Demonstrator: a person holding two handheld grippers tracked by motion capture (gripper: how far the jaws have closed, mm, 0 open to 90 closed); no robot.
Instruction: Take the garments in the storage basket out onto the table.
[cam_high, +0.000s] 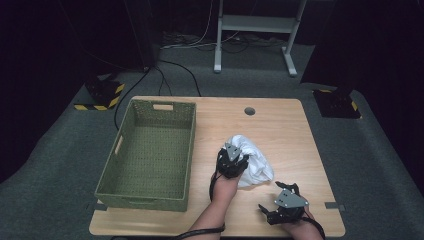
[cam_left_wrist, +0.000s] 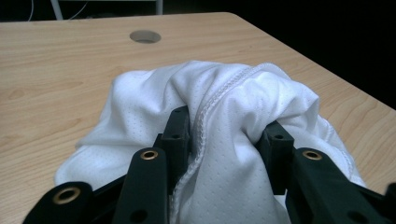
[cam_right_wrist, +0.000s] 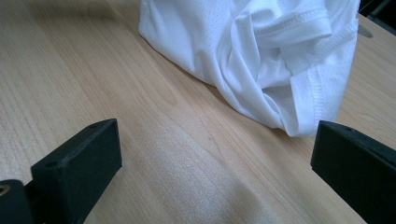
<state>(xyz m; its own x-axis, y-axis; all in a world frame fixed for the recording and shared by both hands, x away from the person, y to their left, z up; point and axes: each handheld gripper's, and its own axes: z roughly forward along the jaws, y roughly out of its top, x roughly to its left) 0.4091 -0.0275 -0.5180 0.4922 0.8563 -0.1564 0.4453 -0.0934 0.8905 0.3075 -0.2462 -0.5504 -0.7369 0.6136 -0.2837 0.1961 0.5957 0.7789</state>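
The left tool (cam_high: 232, 161) grips a bunched fold of a white shirt (cam_high: 252, 159) at the middle of the table (cam_high: 280, 125), its two black jaws pressed into the cloth from either side. In the left gripper view the pinched fabric swells up between the jaws, a stitched hem (cam_left_wrist: 219, 95) running down into the grip, and the rest of the shirt (cam_left_wrist: 154, 102) spreads in a crumpled heap on the wood beyond. The person's left forearm (cam_high: 215, 212) reaches in from the near edge to hold the tool there.

The right tool (cam_high: 284, 206) rests near the table's near right edge, just to the near right of the shirt and apart from it, with its jaws spread wide and nothing between them. The right gripper view shows bare wood between those jaws and the shirt (cam_right_wrist: 261, 56) lying just past them, hems and folds turned toward the camera.

A green woven basket (cam_high: 150, 150) stands on the left part of the table, just beside the shirt. A round cable hole (cam_high: 250, 111) marks the far side of the table. Dark cables (cam_high: 175, 70) trail over the grey floor beyond.
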